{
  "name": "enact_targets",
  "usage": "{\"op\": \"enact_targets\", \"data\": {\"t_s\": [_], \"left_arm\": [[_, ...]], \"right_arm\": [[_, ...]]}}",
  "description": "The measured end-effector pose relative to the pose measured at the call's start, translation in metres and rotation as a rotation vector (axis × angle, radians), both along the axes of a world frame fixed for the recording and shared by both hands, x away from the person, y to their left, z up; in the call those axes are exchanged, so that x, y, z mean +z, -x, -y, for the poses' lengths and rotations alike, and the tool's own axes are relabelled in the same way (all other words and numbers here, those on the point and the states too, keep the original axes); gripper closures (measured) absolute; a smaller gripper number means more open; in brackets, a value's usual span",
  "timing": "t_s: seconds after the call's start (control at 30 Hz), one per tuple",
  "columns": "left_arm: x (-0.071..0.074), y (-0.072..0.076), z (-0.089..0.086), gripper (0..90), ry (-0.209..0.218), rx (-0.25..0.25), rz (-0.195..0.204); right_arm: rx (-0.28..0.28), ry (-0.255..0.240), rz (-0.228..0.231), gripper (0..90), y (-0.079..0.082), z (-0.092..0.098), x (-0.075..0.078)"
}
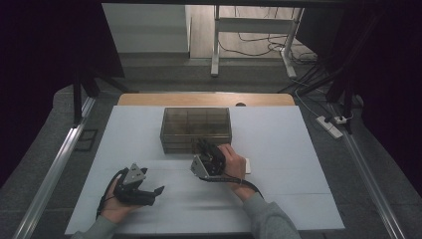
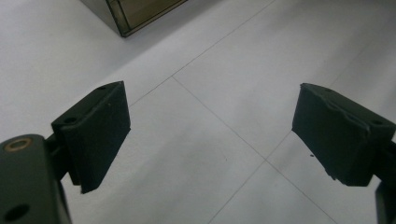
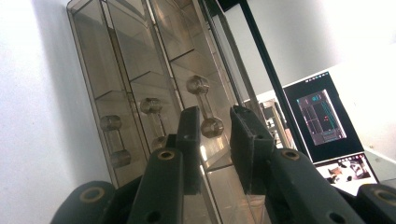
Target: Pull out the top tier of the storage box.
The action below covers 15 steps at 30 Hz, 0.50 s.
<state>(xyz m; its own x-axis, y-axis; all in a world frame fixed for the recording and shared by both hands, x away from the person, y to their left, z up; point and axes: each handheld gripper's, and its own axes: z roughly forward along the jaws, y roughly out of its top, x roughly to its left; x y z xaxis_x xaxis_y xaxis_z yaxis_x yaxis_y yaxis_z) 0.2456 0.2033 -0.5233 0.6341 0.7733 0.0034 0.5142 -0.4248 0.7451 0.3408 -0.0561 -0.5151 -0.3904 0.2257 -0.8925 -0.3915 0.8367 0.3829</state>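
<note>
Near the table's (image 1: 278, 164) far middle, at twelve o'clock from me, the smoky clear drawer box (image 1: 196, 129) is sitting with its three barbell handles facing me. I am bringing my right gripper (image 3: 215, 122) up to one handle (image 3: 205, 105), jaws narrowed around it but not yet visibly pinching. I judge the plastic stiff, light, slick and crackable, so the handle's thin bar is my hold. At eight o'clock, my left gripper (image 2: 210, 135) is resting wide and empty.
</note>
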Motion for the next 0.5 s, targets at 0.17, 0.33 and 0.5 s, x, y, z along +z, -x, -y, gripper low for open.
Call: {"op": "enact_targets", "data": {"t_s": [0.17, 0.33, 0.5], "left_arm": [[-0.0002, -0.0001, -0.0002, 11.5, 0.002, 0.0, -0.001], [-0.0003, 0.0001, -0.0003, 11.7, 0.001, 0.0, 0.0], [-0.0002, 0.0001, -0.0007, 11.6, 0.003, 0.002, 0.0]], "right_arm": [[0.004, -0.004, 0.008, 73.1, -0.0006, -0.0001, -0.0006], [-0.007, 0.008, 0.005, 73.3, -0.0006, -0.0004, -0.0004], [0.007, 0.003, 0.011, 75.2, -0.0016, -0.0021, -0.0021]]}}
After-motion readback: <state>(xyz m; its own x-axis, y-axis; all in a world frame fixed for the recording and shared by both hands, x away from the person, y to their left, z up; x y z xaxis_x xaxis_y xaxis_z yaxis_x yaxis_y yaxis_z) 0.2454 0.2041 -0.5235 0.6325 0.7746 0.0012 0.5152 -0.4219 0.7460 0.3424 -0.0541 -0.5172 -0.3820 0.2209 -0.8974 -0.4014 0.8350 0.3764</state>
